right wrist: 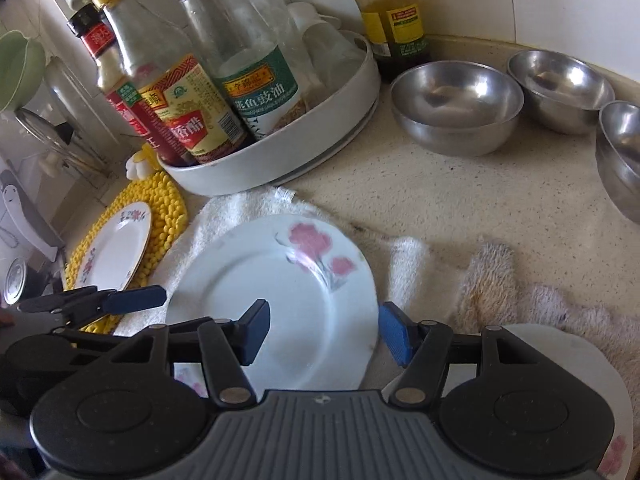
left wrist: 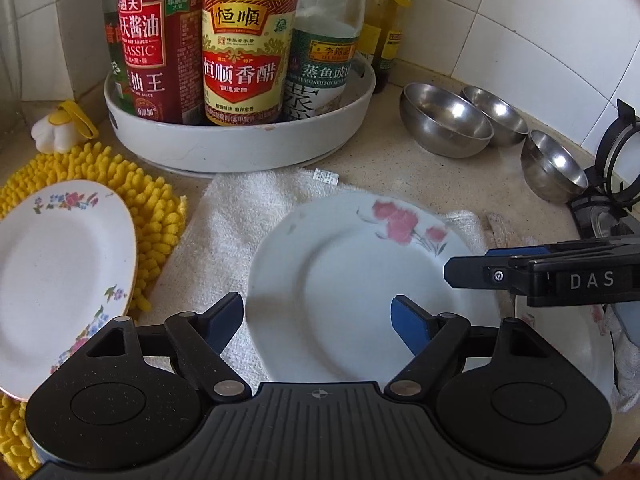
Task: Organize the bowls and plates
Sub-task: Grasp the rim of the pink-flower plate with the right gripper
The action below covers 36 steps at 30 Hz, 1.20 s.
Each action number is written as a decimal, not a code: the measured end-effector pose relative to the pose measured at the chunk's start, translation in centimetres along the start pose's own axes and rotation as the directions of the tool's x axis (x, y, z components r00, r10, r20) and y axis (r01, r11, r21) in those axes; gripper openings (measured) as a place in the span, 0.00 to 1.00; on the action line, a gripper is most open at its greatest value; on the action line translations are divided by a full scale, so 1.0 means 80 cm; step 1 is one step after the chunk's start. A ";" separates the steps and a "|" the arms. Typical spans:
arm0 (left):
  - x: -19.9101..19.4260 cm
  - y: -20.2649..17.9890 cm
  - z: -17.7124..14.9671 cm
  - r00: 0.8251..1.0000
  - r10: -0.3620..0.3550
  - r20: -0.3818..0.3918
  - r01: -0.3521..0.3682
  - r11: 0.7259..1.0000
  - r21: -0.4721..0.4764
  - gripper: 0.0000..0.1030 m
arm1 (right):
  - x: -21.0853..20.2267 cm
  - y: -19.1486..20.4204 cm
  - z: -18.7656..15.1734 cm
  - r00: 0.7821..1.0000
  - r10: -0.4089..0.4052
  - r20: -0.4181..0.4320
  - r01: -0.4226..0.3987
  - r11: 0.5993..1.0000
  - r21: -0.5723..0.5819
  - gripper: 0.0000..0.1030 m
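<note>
A white plate with pink flowers (left wrist: 352, 280) (right wrist: 280, 288) lies on a white towel (left wrist: 224, 232). My left gripper (left wrist: 320, 320) hovers open over its near edge, holding nothing. My right gripper (right wrist: 326, 334) is open too, one finger above the plate and the other past its right rim; in the left wrist view the right gripper (left wrist: 456, 269) reaches in from the right. A floral plate (left wrist: 60, 272) (right wrist: 116, 252) rests on a yellow mat. Another white plate (left wrist: 560, 344) (right wrist: 580, 360) lies at the lower right. Three steel bowls (left wrist: 444, 120) (right wrist: 456, 100) stand at the back right.
A white round tray (left wrist: 240, 148) (right wrist: 280, 148) full of sauce bottles stands behind the towel. A beige fluffy cloth (right wrist: 500, 276) lies to the right. A stove burner (left wrist: 616, 168) sits at the far right edge. Tiled walls close off the back.
</note>
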<state>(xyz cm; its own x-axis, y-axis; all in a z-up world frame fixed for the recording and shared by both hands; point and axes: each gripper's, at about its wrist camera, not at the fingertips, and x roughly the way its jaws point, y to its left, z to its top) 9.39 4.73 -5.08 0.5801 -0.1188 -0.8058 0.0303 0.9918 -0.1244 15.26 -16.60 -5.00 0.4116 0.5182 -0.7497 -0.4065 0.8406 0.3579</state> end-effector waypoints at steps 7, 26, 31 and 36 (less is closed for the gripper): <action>-0.012 -0.008 0.002 0.999 0.009 0.033 -0.010 1.000 0.024 0.87 | -0.018 -0.002 0.001 0.997 -0.060 0.051 0.063 0.997 -0.048 0.61; -0.024 -0.132 -0.030 0.963 -0.263 -0.060 0.269 0.920 0.283 0.95 | -0.117 -0.095 -0.072 0.965 -0.256 0.065 0.247 0.962 0.121 0.62; -0.012 -0.153 -0.040 0.958 -0.266 -0.106 0.285 0.922 0.261 0.95 | -0.127 -0.121 -0.081 0.967 -0.247 0.058 0.238 0.963 0.124 0.62; -0.006 -0.170 -0.043 0.957 -0.262 -0.124 0.285 0.927 0.243 0.95 | -0.127 -0.137 -0.086 0.977 -0.209 0.038 0.203 0.971 0.125 0.62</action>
<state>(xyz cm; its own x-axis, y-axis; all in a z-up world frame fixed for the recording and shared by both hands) 5.93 -8.88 -5.00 0.4461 -0.3795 -0.8105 0.3914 0.8972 -0.2047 9.89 -32.20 -5.13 0.5183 0.3369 -0.7860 -0.2097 0.9411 0.2651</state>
